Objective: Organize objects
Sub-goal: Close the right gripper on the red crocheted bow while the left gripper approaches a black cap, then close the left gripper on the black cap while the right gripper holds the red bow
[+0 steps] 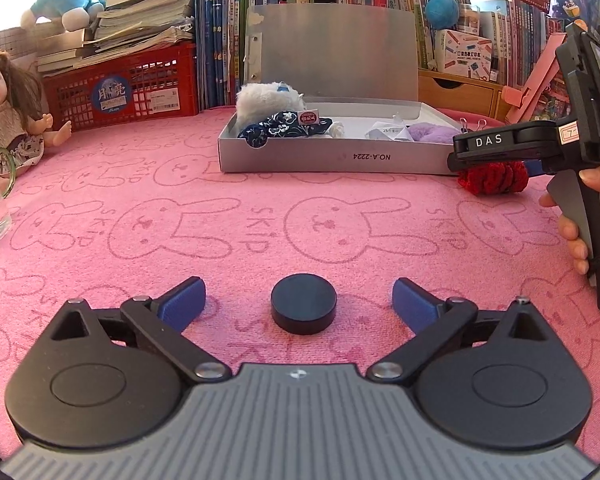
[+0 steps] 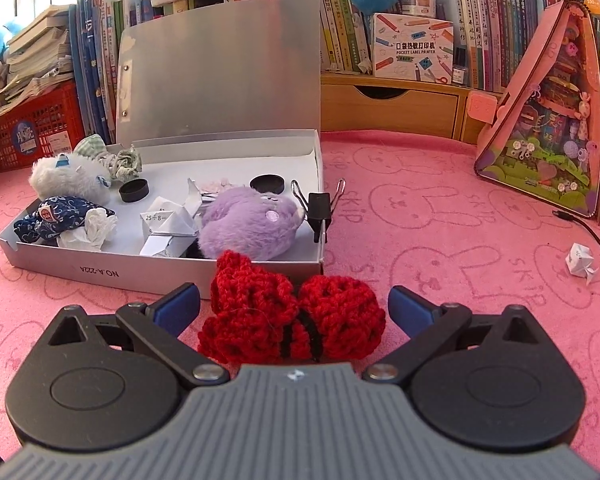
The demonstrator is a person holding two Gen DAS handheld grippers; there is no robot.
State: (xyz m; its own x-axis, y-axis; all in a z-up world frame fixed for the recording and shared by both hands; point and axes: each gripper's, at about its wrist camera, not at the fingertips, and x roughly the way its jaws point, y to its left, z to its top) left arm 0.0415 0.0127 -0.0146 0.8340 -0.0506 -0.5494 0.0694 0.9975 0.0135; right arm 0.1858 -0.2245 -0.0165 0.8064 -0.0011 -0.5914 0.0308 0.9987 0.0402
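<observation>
Left gripper [image 1: 299, 300]: fingers spread, nothing held; the puck [image 1: 303, 303] lies between them, clear of both pads.
Right gripper [image 2: 294, 305]: fingers spread; the red knit bow [image 2: 292, 316] lies between them, untouched, just in front of the box [image 2: 160, 276].
Step, as judged: grasp each item for transfer into the box.
Method: centre the puck, close on its rim. Pinch the bow at its black waist; yarn compresses.
Surface: pink rabbit-print towel [image 1: 340, 220] over the worktop; soft, may snag fingers.
Room: bookshelves [image 2: 400, 12] and plush toys beyond the box.
</observation>
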